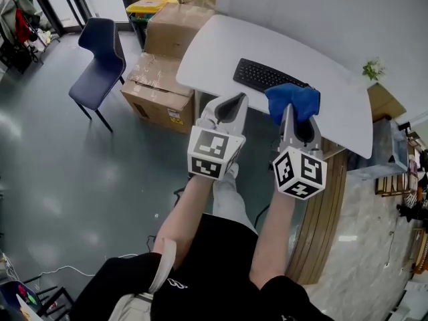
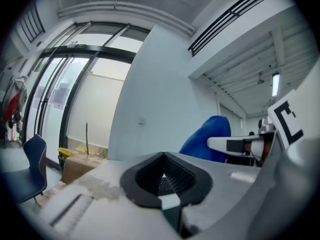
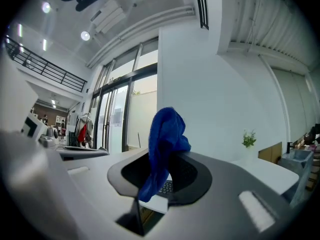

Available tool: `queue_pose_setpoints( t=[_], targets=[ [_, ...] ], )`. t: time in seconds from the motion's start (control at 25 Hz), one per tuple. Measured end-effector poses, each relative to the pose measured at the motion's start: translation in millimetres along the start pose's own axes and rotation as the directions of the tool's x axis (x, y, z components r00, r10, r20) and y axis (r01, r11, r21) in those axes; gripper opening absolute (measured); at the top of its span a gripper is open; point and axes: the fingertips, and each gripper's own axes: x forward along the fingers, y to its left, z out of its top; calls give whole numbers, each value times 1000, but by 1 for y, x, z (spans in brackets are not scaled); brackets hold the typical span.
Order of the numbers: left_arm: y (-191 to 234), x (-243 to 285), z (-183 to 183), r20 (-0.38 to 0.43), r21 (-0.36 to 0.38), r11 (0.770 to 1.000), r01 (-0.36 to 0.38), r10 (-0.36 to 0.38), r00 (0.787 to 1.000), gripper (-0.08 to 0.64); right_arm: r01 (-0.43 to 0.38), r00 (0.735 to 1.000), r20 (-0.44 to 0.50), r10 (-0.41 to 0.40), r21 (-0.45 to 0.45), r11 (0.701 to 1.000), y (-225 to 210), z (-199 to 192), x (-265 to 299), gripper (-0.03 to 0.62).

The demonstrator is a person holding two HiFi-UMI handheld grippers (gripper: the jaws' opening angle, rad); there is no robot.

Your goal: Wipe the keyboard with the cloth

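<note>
A black keyboard [image 1: 267,76] lies on the white table [image 1: 221,45], near its front edge. My right gripper [image 1: 290,112] is shut on a blue cloth [image 1: 293,101], which bunches up over its tips just in front of the keyboard's right end. In the right gripper view the cloth [image 3: 167,134] hangs out of the right gripper [image 3: 162,181] and hides most of the gap. My left gripper [image 1: 231,102] is shut with nothing in it, held in the air just short of the table's edge, left of the cloth. The left gripper view shows the cloth [image 2: 207,136] off to the right.
Cardboard boxes [image 1: 160,79] stand on the floor left of the table, with a dark blue chair [image 1: 100,62] further left and a yellow-lidded bin [image 1: 148,7] behind. A small plant [image 1: 373,69] sits at the table's right end. A wooden counter [image 1: 328,206] runs along my right.
</note>
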Motion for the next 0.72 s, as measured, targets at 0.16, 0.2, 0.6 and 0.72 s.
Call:
queue_pose_setpoints(
  t=[0.16,0.2,0.6,0.72],
  targets=[
    [29,90,-26,-40,-42,999,-21,20,999,-4,-1,999,-35,1,-10,1000,-55,-21,78,92],
    [31,113,-25,-43,-44,999,-19,17,999,-4,15,999,-38,-15,1,1000,-76,-18,97,92],
    [84,325,-10,-176,66,995,-80,90,980,-4,-156,977,-115,179,185,970,-163,-25,320,92],
    [95,343,-21,-209,82,990,-116,131,969,-4,-237,951,-144,274,234,943,-157,-43,348,92]
  ],
)
